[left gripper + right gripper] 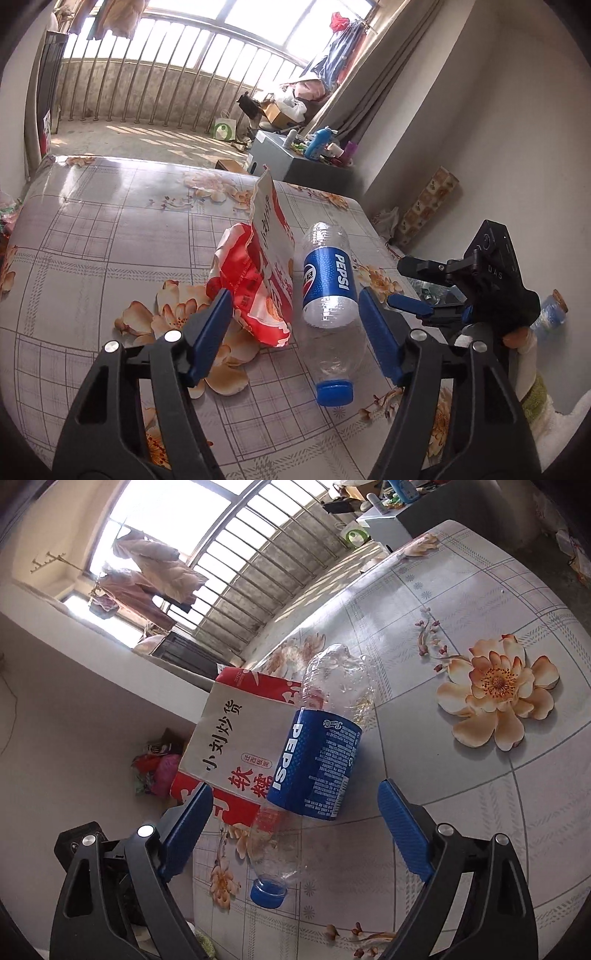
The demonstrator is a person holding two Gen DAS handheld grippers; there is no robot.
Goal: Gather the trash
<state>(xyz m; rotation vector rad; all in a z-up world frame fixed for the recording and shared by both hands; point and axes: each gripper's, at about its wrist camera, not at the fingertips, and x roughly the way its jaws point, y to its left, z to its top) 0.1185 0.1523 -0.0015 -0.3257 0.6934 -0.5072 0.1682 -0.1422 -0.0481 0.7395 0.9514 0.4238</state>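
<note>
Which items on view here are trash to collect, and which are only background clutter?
Job items:
Pepsi bottle, lying on the table
red snack bag beside it

Just lying about:
blue bottle on the grey cabinet
green-and-white paper bag
hanging laundry

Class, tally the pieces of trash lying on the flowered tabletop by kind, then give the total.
Clear plastic Pepsi bottle with blue cap: 1
Red-and-white paper snack bag: 1
Total: 2

The left black two-finger gripper with blue pads and the right black blue-padded gripper both gape wide, gripping nothing
</note>
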